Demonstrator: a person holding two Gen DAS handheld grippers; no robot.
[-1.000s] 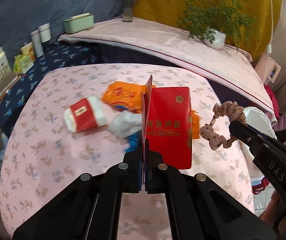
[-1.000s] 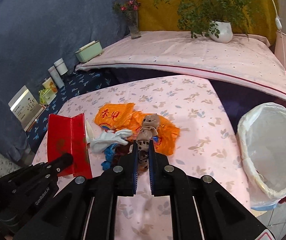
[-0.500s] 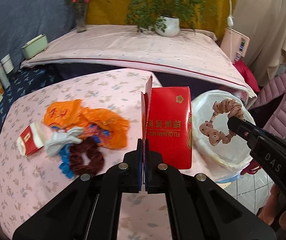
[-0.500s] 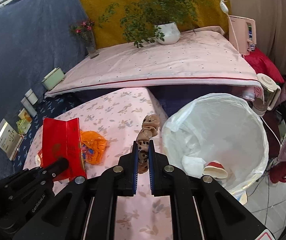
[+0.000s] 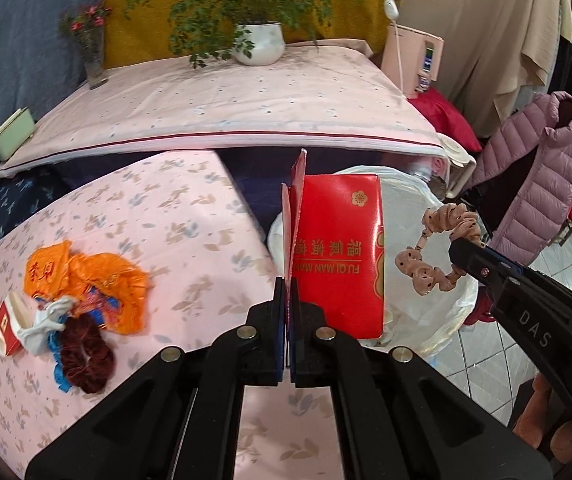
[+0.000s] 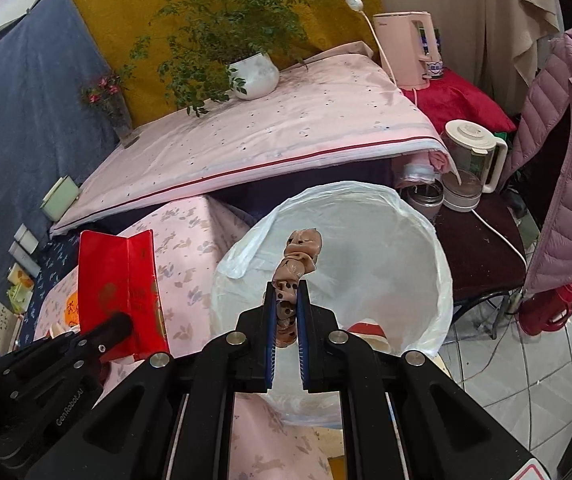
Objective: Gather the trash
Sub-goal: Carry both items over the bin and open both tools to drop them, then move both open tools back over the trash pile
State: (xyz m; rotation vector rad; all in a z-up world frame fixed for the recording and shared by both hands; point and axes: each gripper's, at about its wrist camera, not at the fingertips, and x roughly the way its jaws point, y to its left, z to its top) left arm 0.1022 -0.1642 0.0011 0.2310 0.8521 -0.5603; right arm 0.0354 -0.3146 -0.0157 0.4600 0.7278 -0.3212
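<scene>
My left gripper [image 5: 287, 282] is shut on a red paper envelope [image 5: 339, 256], held upright at the table's right edge, beside the bin; it also shows in the right wrist view [image 6: 120, 288]. My right gripper [image 6: 286, 286] is shut on a beige dotted scrunchie [image 6: 299, 258], held over the white-lined trash bin [image 6: 425, 240]; the scrunchie also shows in the left wrist view [image 5: 433, 256]. On the pink floral table [image 5: 166, 216] lie an orange plastic bag [image 5: 86, 276], a white crumpled piece [image 5: 42, 326], a dark red scrunchie [image 5: 84, 354] and a red and white carton [image 5: 6, 322].
The bin holds a red-rimmed paper cup [image 6: 367, 330]. Behind it, a raised pink-sheeted surface [image 5: 226, 108] carries a potted plant [image 5: 258, 36] and a flower vase [image 5: 94, 56]. A blender [image 6: 469, 160], a pink jacket [image 6: 561, 168] and tiled floor [image 6: 525, 360] lie right.
Both grippers swung right from over the table's trash pile to the bin, each keeping its hold. The scrunchie now hangs over the bin's opening and the envelope is at the bin's side.
</scene>
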